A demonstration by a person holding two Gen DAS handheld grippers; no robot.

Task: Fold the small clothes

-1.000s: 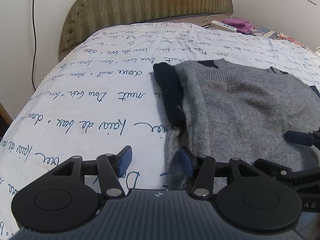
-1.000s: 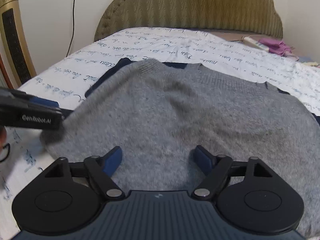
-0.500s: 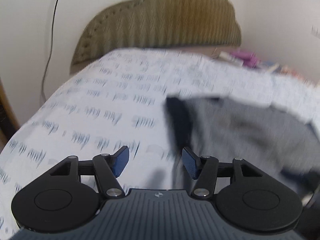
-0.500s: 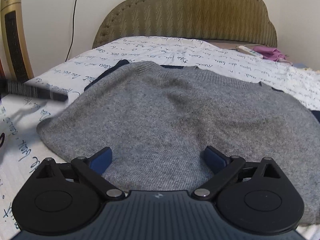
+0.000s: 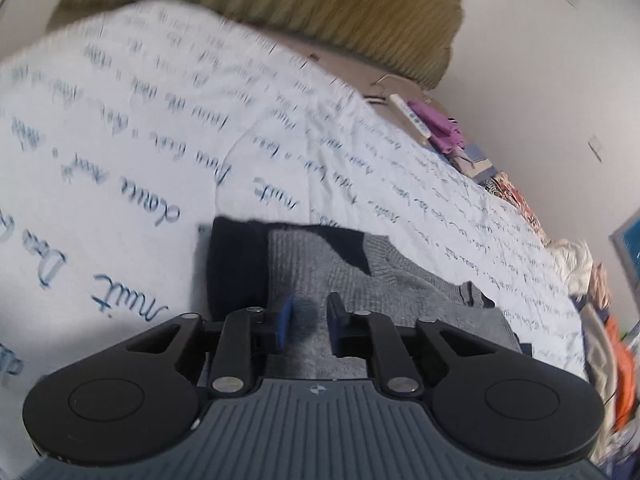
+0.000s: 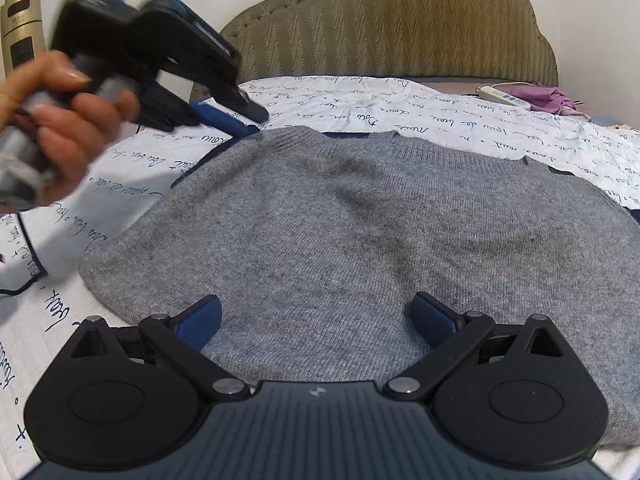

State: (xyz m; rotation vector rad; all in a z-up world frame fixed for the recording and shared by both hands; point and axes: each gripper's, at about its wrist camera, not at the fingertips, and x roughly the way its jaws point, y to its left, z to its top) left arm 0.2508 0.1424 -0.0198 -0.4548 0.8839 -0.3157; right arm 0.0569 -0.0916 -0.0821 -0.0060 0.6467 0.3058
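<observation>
On the bedspread [image 6: 400, 100] the grey sweater [image 6: 360, 232] lies flat, navy trim at its far edge. The left gripper [image 5: 309, 322] has narrowed jaws (whether pinching knit, unclear); the right gripper [image 6: 316, 316] gapes wide.

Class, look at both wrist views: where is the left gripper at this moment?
In the right wrist view the left gripper is at upper left, at the grey sweater's far-left corner on the printed bedspread.

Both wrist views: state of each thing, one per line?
Left gripper: fingers narrowed over the sweater's far left corner; grip unclear.
Right gripper: fingers wide open, low over the near edge.
Grey sweater: flat on the bed, dark sleeves tucked beneath.
Bedspread: spread out.
</observation>
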